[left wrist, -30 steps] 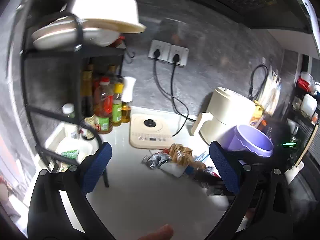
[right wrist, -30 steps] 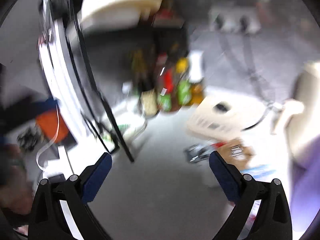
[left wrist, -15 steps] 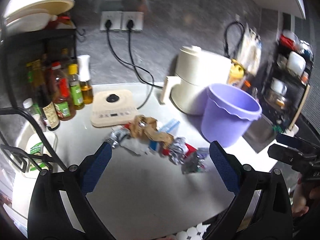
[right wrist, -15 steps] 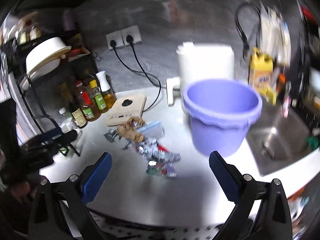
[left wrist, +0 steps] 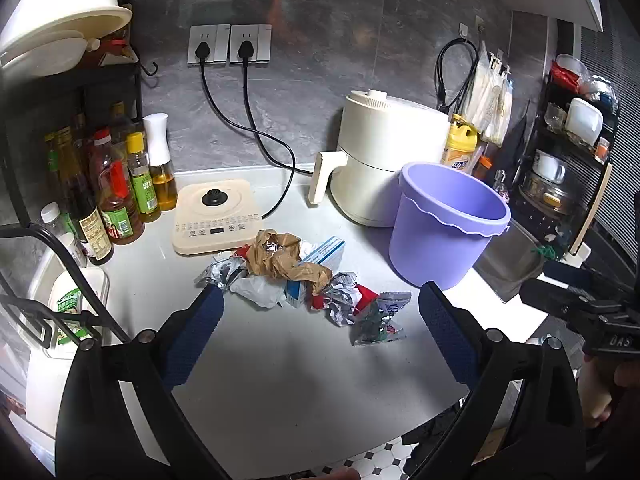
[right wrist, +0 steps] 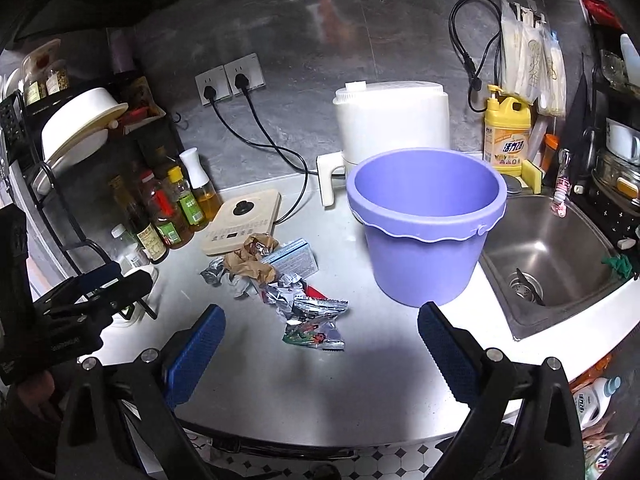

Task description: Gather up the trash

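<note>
Both held above the near edge of the white bench, apart from everything on it. Left hand-held gripper released, blue ribbed pads spread wide; right hand-held gripper likewise released, nothing between the pads. Ahead of both, mid-bench: one trash pile — crumpled brown paper, one small blue-and-white carton, creased silver foil wrappers, one printed snack packet nearest the right pads. One round lilac plastic bucket, scalloped rim, upright just right of the pile, toward the steel sink.
</note>
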A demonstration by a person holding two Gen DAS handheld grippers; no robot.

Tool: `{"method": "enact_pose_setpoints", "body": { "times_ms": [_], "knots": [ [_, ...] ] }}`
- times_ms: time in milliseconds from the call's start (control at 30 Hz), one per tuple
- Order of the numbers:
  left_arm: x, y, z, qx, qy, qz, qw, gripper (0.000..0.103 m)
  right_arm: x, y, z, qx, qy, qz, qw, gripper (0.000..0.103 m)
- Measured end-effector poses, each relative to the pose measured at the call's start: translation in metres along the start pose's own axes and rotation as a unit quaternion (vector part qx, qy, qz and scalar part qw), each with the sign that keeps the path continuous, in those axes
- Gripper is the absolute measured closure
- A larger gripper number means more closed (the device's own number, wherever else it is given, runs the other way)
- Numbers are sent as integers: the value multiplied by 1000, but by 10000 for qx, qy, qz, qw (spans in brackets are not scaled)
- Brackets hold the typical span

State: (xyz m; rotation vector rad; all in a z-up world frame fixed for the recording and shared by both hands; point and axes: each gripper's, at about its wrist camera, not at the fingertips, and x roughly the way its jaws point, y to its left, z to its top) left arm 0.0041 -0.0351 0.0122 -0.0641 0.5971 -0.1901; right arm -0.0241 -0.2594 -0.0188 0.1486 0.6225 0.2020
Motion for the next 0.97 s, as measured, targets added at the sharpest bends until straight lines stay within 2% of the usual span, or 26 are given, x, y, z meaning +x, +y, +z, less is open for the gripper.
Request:
{"method": "enact_pose_setpoints", "body": {
  "times_ms": [700,833,967],
  "knots": [
    [-16,1,-4,-137,-155,229,9995,6,-7,4,-5,-130,22,38,9999,8],
    [-12,3,-4,-172,-10,179,9997,6,-6,5,-6,-142,28,46,9999,8],
    [-17,1,-4,-31,-204,199,9996,6,-1,5,-6,-124,61,44,9999,8]
  ]
}}
